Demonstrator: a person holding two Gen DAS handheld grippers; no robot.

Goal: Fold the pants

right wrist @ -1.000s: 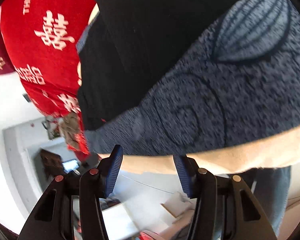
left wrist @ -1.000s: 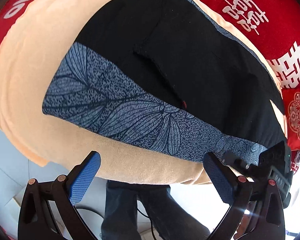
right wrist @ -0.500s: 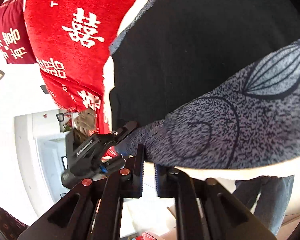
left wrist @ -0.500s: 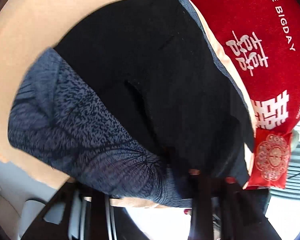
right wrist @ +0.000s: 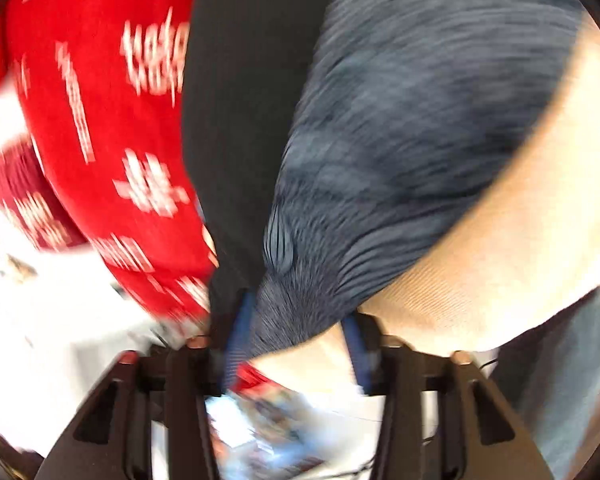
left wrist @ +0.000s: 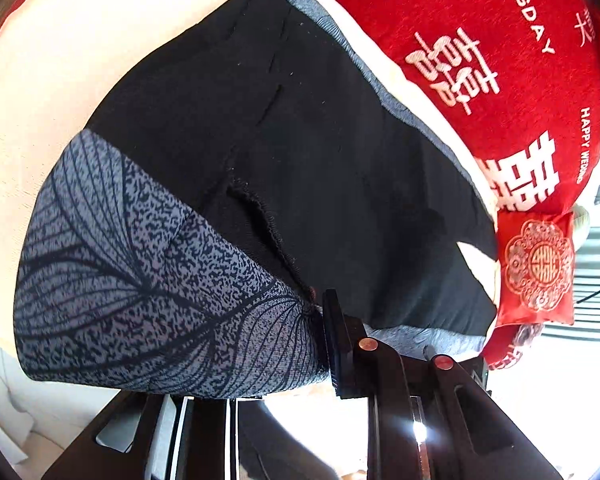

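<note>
Left wrist view: the black pants with a grey-blue leaf-print band [left wrist: 284, 184] lie spread on a cream cloth-covered surface [left wrist: 60, 80], with a red cushion printed with white characters [left wrist: 500, 40] behind them. The left gripper [left wrist: 320, 344] has just closed and is clamped on the printed band where it meets the black seam; the cloth bunches and pleats at the bite. To fold well from here, the pinched edge should probably rise only enough to clear the surface, then travel over the black panel towards the red cushion, level with the other hand, so the fold line runs straight. Only one finger shows clearly; the other sits under the draped band, so how much cloth is caught is hard to judge. A small red embroidered pouch [left wrist: 536, 268] lies at the cushion's near end.

Right wrist view: the picture is heavily smeared. The right gripper [right wrist: 296, 344] stands with its jaws a little apart, and they have just been widening slightly; a gathered point of the printed band sits between the blue pads [right wrist: 236, 340]. It seems gripped, though whether both pads press on it I cannot tell. A firmer bite would be wise before pulling. The pants' far edge is cut off at the top, nearest the cushion.
</note>
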